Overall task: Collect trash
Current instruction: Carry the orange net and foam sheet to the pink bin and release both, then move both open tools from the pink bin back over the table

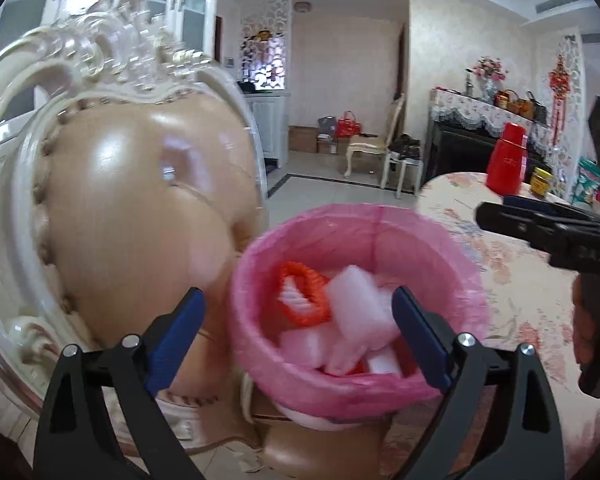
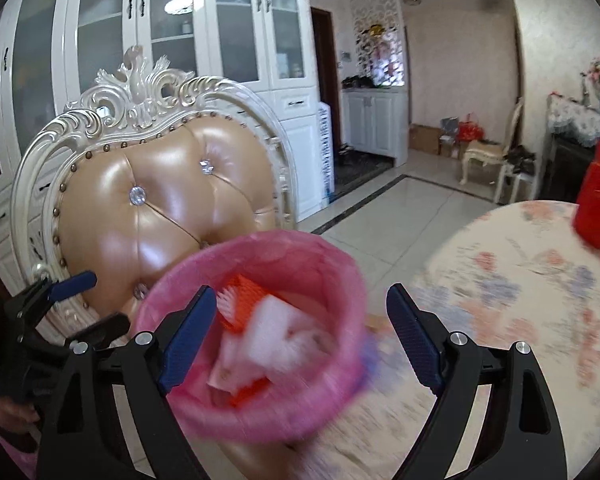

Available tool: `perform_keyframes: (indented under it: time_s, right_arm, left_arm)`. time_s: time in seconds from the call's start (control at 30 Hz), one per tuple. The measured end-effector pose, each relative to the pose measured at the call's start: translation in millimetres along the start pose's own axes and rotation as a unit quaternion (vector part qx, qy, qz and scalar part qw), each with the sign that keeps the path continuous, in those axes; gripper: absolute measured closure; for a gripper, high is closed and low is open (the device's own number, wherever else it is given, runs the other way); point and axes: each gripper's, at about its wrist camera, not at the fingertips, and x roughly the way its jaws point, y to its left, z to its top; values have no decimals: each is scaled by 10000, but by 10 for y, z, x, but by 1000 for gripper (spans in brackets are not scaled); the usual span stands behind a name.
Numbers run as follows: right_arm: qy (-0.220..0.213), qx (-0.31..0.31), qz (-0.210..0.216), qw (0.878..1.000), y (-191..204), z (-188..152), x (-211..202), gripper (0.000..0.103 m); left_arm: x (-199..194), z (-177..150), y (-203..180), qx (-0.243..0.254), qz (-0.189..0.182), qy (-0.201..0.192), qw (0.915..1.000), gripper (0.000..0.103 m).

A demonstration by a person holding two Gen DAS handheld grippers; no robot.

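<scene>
Left gripper spread wide, nothing between the blue fingers, poised just above the near rim of a bin lined with a pink bag. Inside the bin, white foam pieces and an orange mesh sleeve, lying between and beyond the fingertips. Right gripper likewise wide and empty, hovering over the same bin, which shows blurred beneath it. Bin beside a tan padded chair with a carved white frame, at the edge of a table under a floral cloth. Farther back on the table, a red flask and a yellow-labelled jar; writing on both too small to read.
</scene>
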Motion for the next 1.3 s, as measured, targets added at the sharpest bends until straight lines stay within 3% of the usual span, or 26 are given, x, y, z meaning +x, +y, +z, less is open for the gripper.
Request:
perform_keyframes:
  time_s: [0.3, 0.43, 0.6, 0.7, 0.87, 1.0, 1.13, 1.3]
  right_arm:
    - [-110, 275, -1236, 9919, -704, -594, -1098, 21]
    - [-122, 653, -1749, 9823, -1135, -937, -1624, 21]
    - [-88, 1045, -2358, 9661, -1642, -1352, -2197, 21]
    - [-30, 1349, -2792, 9507, -1981, -1610, -2517, 21]
    - [62, 1878, -3436, 9201, -2567, -1978, -3010, 21]
    - [148, 2269, -3951, 8901, -3012, -2203, -3306, 21]
    - [-253, 2730, -4369, 8567, -3217, -2426, -3624, 21]
    - [-299, 2725, -4727, 8375, -3305, -2500, -3782, 23]
  left_arm:
    - [-52, -56, -1090, 584, -919, 121, 9940, 5]
    - [-95, -90, -1728, 914, -1430, 244, 9852, 5]
    - [-262, -131, -2589, 1361, -2141, 197, 9671, 5]
    - [-307, -215, -3132, 1625, -2462, 262, 9551, 5]
    - [-186, -315, -3801, 1673, -2837, 604, 9423, 5]
    - [-51, -349, -4474, 1758, -2958, 685, 9364, 5]
    - [42, -432, -5075, 1941, -2953, 676, 9330, 5]
    - [225, -561, -5712, 1997, -2865, 912, 9326, 5]
